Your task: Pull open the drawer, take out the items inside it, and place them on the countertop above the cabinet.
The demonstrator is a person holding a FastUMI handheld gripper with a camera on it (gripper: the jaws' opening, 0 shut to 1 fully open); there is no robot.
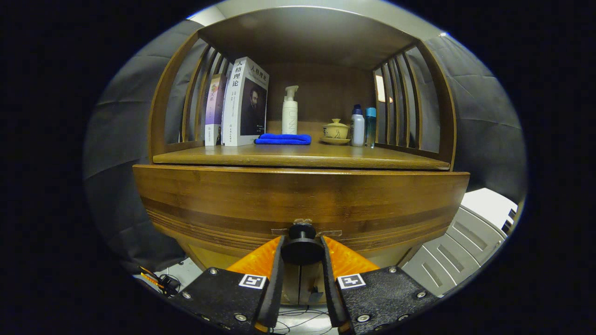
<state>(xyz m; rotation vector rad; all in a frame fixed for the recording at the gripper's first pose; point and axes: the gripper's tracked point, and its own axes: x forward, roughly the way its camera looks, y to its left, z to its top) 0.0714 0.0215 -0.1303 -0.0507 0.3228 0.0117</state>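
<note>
Gripping the black round knob of the drawer, the claw has both fingers pressed against the knob's sides, narrow, with the knob between them. Drawer front: wide brown wood, banded grain, lighter stripes low down, bulging in the fisheye. It sits directly under the desk, the cabinet's wooden top surface, with a thin dark line between the two; whether the drawer is out at all, cannot tell. Drawer's inside hidden behind the front panel, so its contents are not visible.

On the desk, left to right: two upright books leaning near the slatted side, a folded blue cloth lying just in front of a white pump bottle, a small lidded ceramic cup on a saucer, then two small bottles standing close together by the right slats. Bottle labels too small to make out.

Below the drawer, the cabinet's lower part is cut off by the fingers. Cables lie on the floor at lower left.
</note>
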